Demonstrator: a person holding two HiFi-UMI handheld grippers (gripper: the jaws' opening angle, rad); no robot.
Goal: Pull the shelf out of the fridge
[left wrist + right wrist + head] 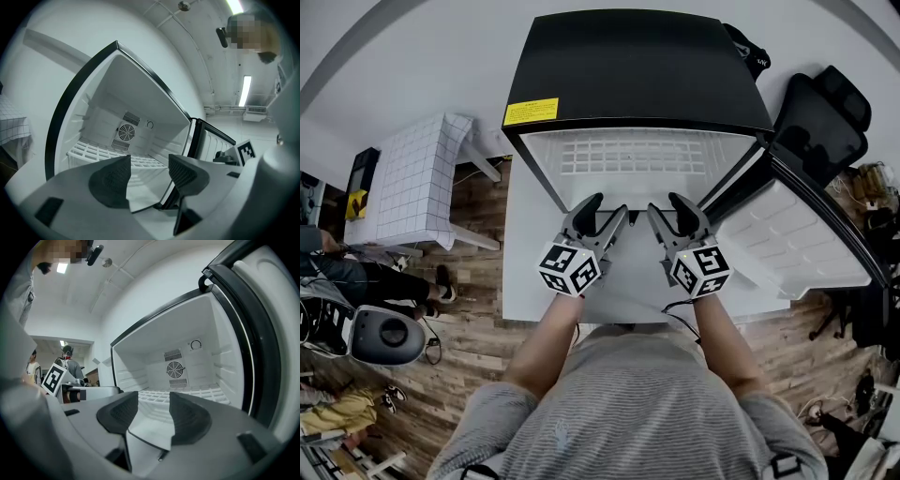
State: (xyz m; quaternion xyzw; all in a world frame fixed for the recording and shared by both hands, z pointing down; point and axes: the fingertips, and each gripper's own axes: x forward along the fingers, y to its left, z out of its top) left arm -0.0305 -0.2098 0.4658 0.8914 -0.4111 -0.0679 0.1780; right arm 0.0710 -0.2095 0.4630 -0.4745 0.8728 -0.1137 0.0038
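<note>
A small black fridge (628, 70) stands on a white table (525, 272) with its door (797, 234) swung open to the right. Inside lies a white wire shelf (637, 155), also seen as the shelf (93, 152) and the shelf (187, 394) below a round fan. My left gripper (607, 208) and right gripper (664, 204) hover side by side just in front of the fridge opening, short of the shelf. Both are open with nothing between the jaws: left gripper (149, 174), right gripper (153, 412).
A white grid-patterned table (412, 178) stands at the left, a black office chair (825, 117) at the right behind the fridge door. People stand in the room at the left (65, 363). A round white device (384, 336) sits on the wooden floor.
</note>
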